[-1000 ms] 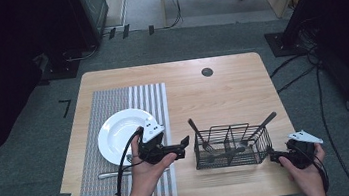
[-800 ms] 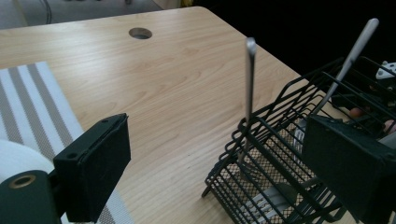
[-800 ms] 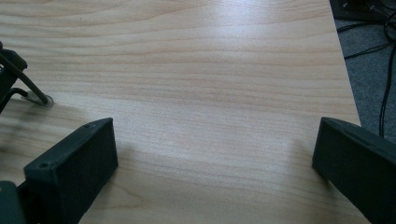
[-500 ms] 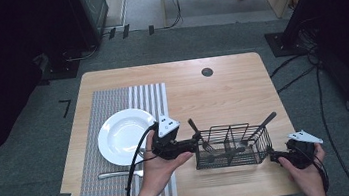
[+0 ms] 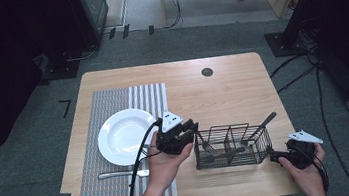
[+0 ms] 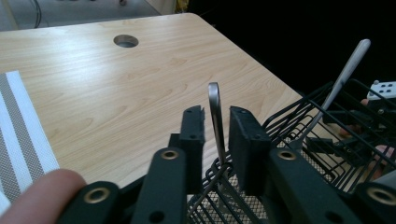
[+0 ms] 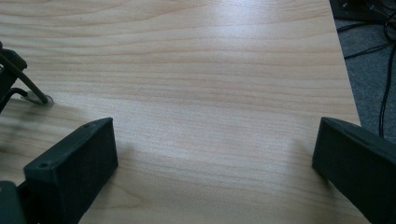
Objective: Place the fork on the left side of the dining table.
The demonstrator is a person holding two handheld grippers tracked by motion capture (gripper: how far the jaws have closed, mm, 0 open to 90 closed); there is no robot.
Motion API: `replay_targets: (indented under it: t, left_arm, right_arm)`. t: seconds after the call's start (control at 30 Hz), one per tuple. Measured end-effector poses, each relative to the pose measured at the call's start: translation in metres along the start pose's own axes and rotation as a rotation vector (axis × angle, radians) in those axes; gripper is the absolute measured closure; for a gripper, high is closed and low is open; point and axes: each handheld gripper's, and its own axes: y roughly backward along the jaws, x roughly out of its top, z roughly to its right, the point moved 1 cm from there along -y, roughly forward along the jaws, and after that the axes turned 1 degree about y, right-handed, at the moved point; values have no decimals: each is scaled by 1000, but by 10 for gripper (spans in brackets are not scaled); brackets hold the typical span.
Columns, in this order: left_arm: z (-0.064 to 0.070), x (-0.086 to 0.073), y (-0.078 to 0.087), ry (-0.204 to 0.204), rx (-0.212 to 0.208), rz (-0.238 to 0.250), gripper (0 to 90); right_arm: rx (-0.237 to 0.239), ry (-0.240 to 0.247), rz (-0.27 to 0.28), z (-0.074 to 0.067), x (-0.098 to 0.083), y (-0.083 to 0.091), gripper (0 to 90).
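— What has changed on the wooden table?
— The left gripper has moved from beside the white plate to the wire caddy, jaws straddling an upright utensil handle, unclamped.
— The right gripper?
— Unmoved, jaws wide apart.

Steel utensil handle upright (in wire caddy).

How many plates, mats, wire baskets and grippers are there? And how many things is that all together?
Plate: 1
Striped mat: 1
Wire basket: 1
Grippers: 2, the left gripper and the right gripper
Total: 5
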Motion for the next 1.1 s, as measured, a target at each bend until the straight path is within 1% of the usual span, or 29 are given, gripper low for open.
replay_targets:
  t: [0.1,0.23,0.3,0.37,0.4,0.43,0.47,0.57,0.6,0.63,0.67,0.7,0.73,0.77,0.8,0.83,0.87,0.93,0.97,1.0,1.03,1.1]
  left_arm:
    - [1,1,0,5,-1,8,836]
    - [2,3,0,0,-61,21,868]
    - [4,3,0,-11,-89,24,881]
    - [8,4,1,-39,-86,36,885]
    - [8,4,1,-39,-86,36,886]
    - [9,4,2,-49,-86,39,886]
    - [12,6,4,-70,-85,56,886]
    - [14,8,7,-78,-94,67,887]
    - [15,11,10,-82,-105,71,887]
    - [15,11,10,-82,-105,71,887]
    - [16,13,13,-91,-135,73,887]
    - [16,13,13,-91,-135,73,887]
    - [16,16,18,-95,-145,84,887]
    - [16,16,18,-95,-145,84,887]
    - [17,19,22,-102,-158,99,887]
    - [17,19,22,-102,-158,99,887]
    - [16,22,26,-99,-170,103,887]
    - [14,27,31,-84,-171,111,887]
    - [14,27,31,-84,-171,111,887]
    - [14,33,35,-84,-182,117,887]
    - [14,33,35,-84,-182,117,887]
    - [15,37,39,-88,-203,113,887]
  right_arm:
    - [0,0,0,0,0,0,0]
    - [0,0,1,0,0,0,0]
    - [0,1,1,0,0,0,0]
    - [1,1,1,0,0,0,0]
    - [1,1,1,0,0,0,0]
    - [1,1,1,0,0,0,0]
    - [1,0,1,0,0,0,0]
    - [1,-1,-1,0,0,0,0]
    - [1,-2,0,0,0,0,0]
    - [1,-2,0,0,0,0,0]
    - [1,-2,1,0,0,0,0]
    - [1,-2,1,0,0,0,0]
    - [1,-2,0,0,0,0,0]
    - [1,-2,0,0,0,0,0]
    - [1,-3,1,0,0,0,0]
    - [1,-3,1,0,0,0,0]
    - [2,0,1,0,0,0,0]
    - [2,1,1,0,0,0,0]
    - [2,1,1,0,0,0,0]
    - [1,-1,1,0,0,0,0]
    - [1,-1,1,0,0,0,0]
    - [1,1,1,0,0,0,0]
